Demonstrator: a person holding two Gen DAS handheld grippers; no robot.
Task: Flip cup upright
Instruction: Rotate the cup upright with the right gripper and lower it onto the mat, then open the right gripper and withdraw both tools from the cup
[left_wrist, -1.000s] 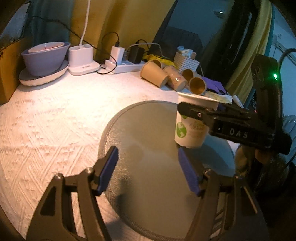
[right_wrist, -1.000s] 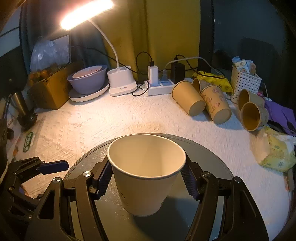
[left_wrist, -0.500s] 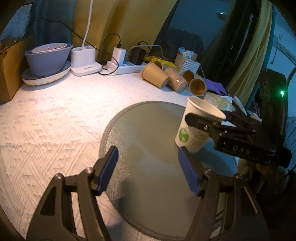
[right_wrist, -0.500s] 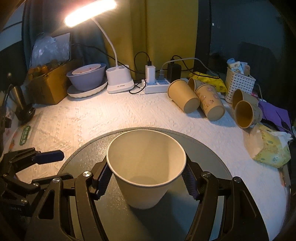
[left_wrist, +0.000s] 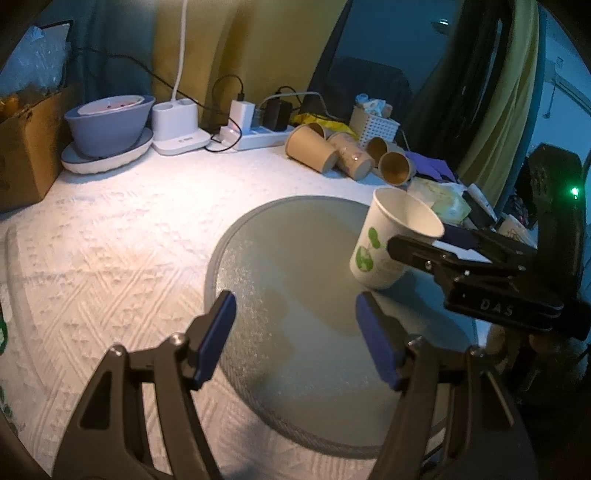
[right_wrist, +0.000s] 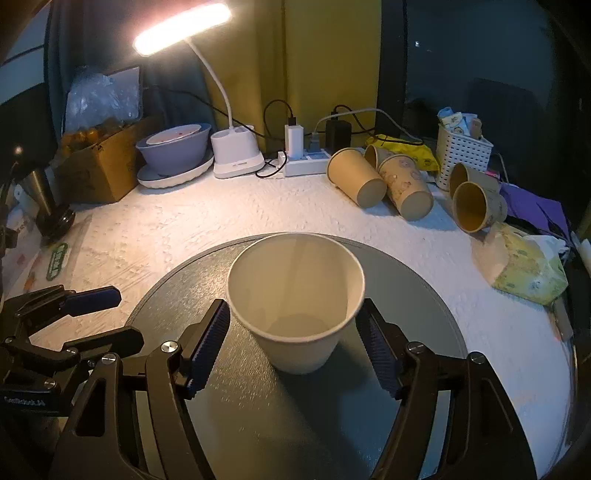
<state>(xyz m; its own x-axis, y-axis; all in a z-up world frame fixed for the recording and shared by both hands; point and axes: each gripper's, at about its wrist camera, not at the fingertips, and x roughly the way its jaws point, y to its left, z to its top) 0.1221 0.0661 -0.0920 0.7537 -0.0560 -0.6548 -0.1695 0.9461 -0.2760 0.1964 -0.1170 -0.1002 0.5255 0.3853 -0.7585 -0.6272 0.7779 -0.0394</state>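
Note:
A white paper cup (right_wrist: 295, 299) with green print stands mouth-up on the round grey mat (right_wrist: 406, 295). It also shows in the left wrist view (left_wrist: 391, 240), at the mat's (left_wrist: 288, 266) right side. My right gripper (right_wrist: 293, 345) straddles the cup, its blue pads just off the cup's sides, jaws open. It appears from the side in the left wrist view (left_wrist: 436, 251). My left gripper (left_wrist: 295, 343) is open and empty, over the mat's near edge, left of the cup. It shows at the left edge of the right wrist view (right_wrist: 92, 299).
Several brown paper cups (right_wrist: 380, 181) lie on their sides at the back right, beside a white basket (right_wrist: 461, 155) and a crumpled yellow-green packet (right_wrist: 528, 273). A power strip (right_wrist: 306, 162), lamp base (right_wrist: 236, 155), purple bowl (right_wrist: 173, 147) and cardboard box (right_wrist: 96, 166) line the back.
My right gripper's pads have come off the cup and it has drawn back slightly; the cup now rests on the mat. My left gripper has barely moved.

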